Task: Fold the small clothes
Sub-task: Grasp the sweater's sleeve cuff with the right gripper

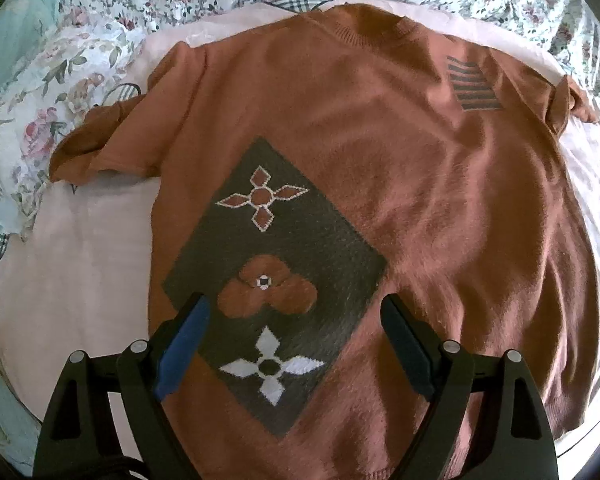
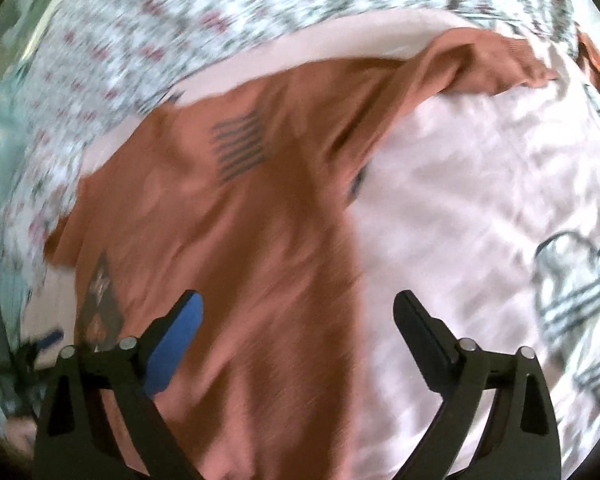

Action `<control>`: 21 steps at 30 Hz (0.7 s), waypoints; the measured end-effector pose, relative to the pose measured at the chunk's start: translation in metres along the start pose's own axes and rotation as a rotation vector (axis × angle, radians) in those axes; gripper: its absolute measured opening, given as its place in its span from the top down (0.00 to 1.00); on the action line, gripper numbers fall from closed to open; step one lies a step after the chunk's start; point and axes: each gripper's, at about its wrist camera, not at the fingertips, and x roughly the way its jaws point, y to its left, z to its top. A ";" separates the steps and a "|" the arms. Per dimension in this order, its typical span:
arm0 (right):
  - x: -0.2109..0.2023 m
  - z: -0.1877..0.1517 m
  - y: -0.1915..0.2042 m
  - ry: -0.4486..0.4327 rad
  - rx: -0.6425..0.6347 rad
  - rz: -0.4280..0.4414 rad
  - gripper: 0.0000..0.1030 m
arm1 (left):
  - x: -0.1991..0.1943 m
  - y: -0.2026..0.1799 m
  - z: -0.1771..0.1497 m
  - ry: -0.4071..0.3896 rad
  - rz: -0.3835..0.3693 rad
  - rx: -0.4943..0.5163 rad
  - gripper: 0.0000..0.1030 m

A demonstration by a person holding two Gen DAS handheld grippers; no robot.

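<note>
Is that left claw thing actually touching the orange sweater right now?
Cannot tell. In the left wrist view the left gripper is open over the orange sweater, holding nothing, but looking straight down hides any gap.

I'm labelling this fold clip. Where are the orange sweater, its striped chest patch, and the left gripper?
orange sweater (image 1: 440, 208), left wrist view, plain front panel.
striped chest patch (image 1: 474, 86), left wrist view, middle of the stripes.
left gripper (image 1: 296, 312), left wrist view, midway between its open fingertips.
</note>
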 end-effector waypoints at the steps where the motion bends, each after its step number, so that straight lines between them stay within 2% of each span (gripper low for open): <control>1: 0.000 0.012 -0.010 -0.010 0.019 -0.012 0.11 | 0.002 0.000 0.001 0.007 0.000 -0.004 0.15; 4: 0.002 0.055 -0.052 -0.054 0.106 -0.058 0.15 | 0.007 -0.001 0.003 0.022 0.007 -0.011 0.15; 6: 0.005 0.094 -0.095 -0.090 0.220 -0.082 0.22 | 0.011 -0.001 0.004 0.035 0.012 -0.018 0.15; 12: 0.025 0.174 -0.179 -0.155 0.442 -0.136 0.30 | 0.033 -0.002 0.007 0.110 0.019 -0.057 0.15; 18: 0.049 0.238 -0.219 -0.196 0.509 -0.186 0.30 | 0.050 -0.016 0.013 0.156 0.026 -0.065 0.15; 20: 0.060 0.252 -0.229 -0.180 0.530 -0.187 0.30 | 0.054 -0.021 0.015 0.167 0.025 -0.065 0.15; 21: 0.072 0.262 -0.237 -0.140 0.542 -0.214 0.30 | 0.057 -0.024 0.018 0.171 0.025 -0.066 0.15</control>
